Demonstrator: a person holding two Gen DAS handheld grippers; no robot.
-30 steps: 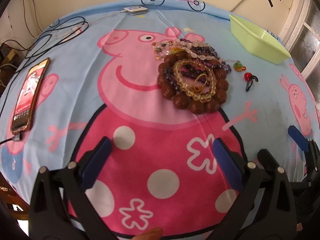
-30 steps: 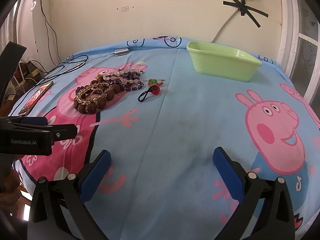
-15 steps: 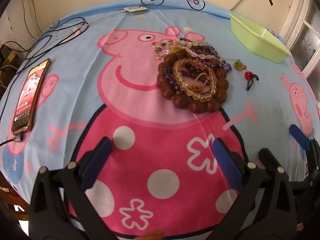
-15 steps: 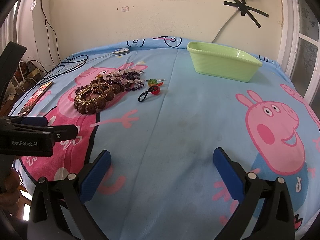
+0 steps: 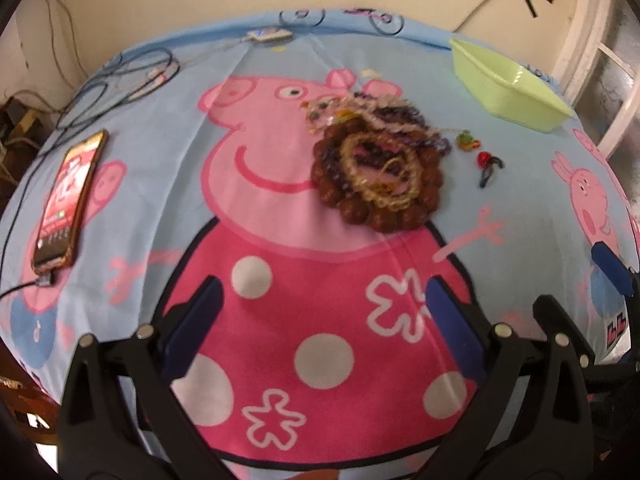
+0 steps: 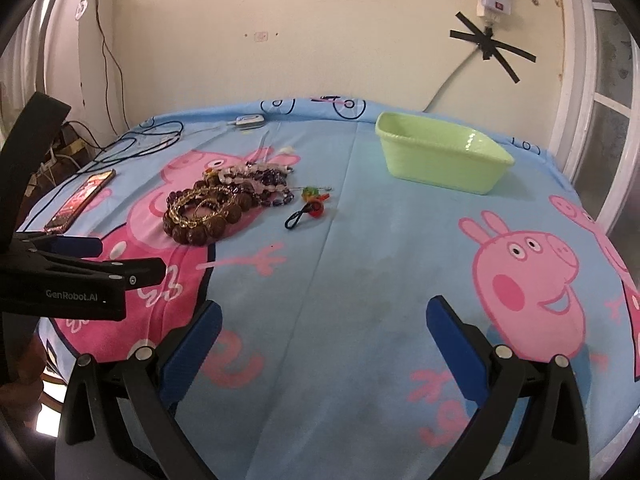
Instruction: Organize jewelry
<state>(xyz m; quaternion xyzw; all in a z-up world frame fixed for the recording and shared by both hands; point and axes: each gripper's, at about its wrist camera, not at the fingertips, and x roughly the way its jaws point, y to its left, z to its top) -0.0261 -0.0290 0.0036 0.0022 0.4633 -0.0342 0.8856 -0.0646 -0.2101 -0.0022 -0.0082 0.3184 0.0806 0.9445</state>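
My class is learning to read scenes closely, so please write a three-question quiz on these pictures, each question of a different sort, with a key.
1. True or false: the green tub already holds jewelry.
2. Multiple choice: where does the phone lie from the bead pile, in the left wrist view? A) left B) right C) on top
3. Fill in: both the left gripper and the right gripper are ____ and hold nothing.

Key: 1 false, no jewelry shows inside it, though its floor is partly hidden; 2 A; 3 open.
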